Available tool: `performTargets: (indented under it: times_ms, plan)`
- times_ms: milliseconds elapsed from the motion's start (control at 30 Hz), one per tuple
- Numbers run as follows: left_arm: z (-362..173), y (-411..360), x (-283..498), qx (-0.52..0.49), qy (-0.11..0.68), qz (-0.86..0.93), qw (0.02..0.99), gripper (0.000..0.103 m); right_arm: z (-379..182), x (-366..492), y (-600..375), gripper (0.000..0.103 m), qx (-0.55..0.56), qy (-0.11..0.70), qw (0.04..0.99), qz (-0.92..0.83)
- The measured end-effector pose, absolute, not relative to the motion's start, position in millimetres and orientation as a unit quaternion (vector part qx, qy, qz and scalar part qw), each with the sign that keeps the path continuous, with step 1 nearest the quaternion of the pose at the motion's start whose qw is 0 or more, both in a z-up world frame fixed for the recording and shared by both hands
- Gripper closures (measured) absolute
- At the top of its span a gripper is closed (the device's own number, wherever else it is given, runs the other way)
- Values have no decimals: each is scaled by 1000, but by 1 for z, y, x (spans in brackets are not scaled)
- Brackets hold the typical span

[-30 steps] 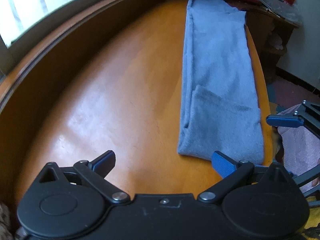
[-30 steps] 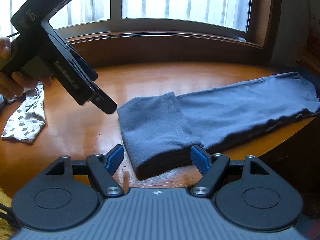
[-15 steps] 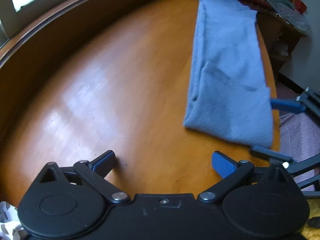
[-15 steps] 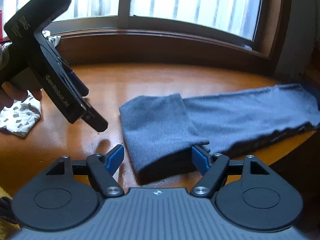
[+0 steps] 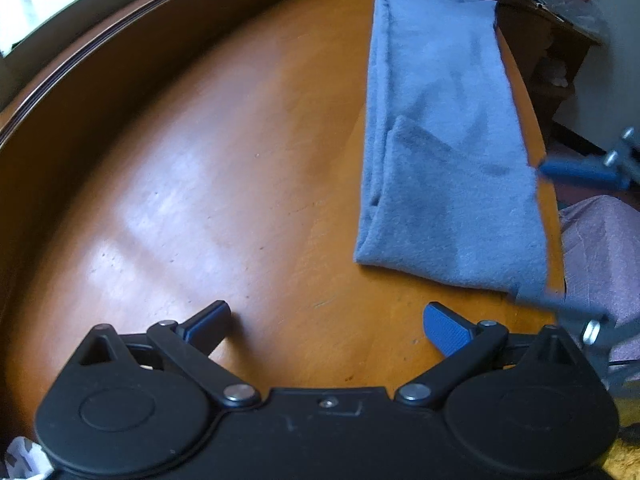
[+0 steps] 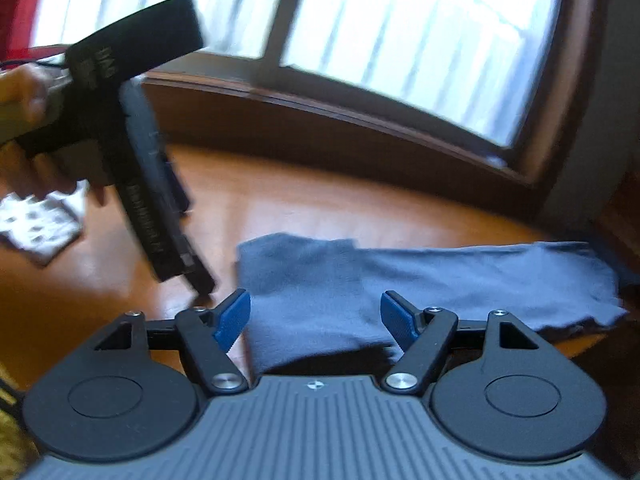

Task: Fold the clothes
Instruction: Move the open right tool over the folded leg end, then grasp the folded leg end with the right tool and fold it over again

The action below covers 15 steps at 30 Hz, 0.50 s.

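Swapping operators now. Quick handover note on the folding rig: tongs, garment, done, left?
Left tongs: open, empty, over bare table beside the garment.
Right tongs: open, jaws have just been closing; near end of the blue garment lies between them, not yet pinched.
Garment: long narrow strip along the table's edge, near end already folded over.
White patterned cloth: off to the side.
Left: probably grip the near end and fold again along the length.

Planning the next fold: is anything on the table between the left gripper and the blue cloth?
Nothing visible. Only bare table lies between the open left gripper and the blue cloth; the right gripper is at the cloth's near end.
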<state>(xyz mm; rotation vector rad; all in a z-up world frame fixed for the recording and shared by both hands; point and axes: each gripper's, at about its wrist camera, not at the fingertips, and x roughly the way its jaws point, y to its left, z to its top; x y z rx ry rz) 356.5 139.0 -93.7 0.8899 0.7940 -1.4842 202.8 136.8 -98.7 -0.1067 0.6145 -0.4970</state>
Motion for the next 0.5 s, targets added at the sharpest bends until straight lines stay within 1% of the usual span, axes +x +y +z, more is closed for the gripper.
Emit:
performTargets:
  times_ms: [33, 67, 133, 167, 233, 300, 500]
  plan:
    - [-93, 140, 358, 378, 342, -636, 580, 0, -102, 204, 136, 36, -51, 312, 922, -223]
    - [-92, 138, 358, 373, 345, -637, 579, 0, -106, 207, 135, 46, -54, 327, 920, -207]
    - [-91, 134, 356, 363, 353, -641, 577, 0, -111, 209, 135, 54, -70, 333, 920, -197]
    - [-90, 133, 355, 360, 354, -643, 576, 0, -110, 210, 132, 65, -70, 337, 918, -198]
    - [-88, 134, 353, 362, 343, -645, 578, 0, -107, 211, 127, 70, -61, 341, 917, -199]
    - [-86, 137, 352, 366, 333, -651, 576, 0, -101, 208, 121, 79, -32, 336, 920, -200]
    - [-92, 133, 340, 374, 319, -665, 562, 0, -87, 188, 96, 82, 89, 291, 929, -209]
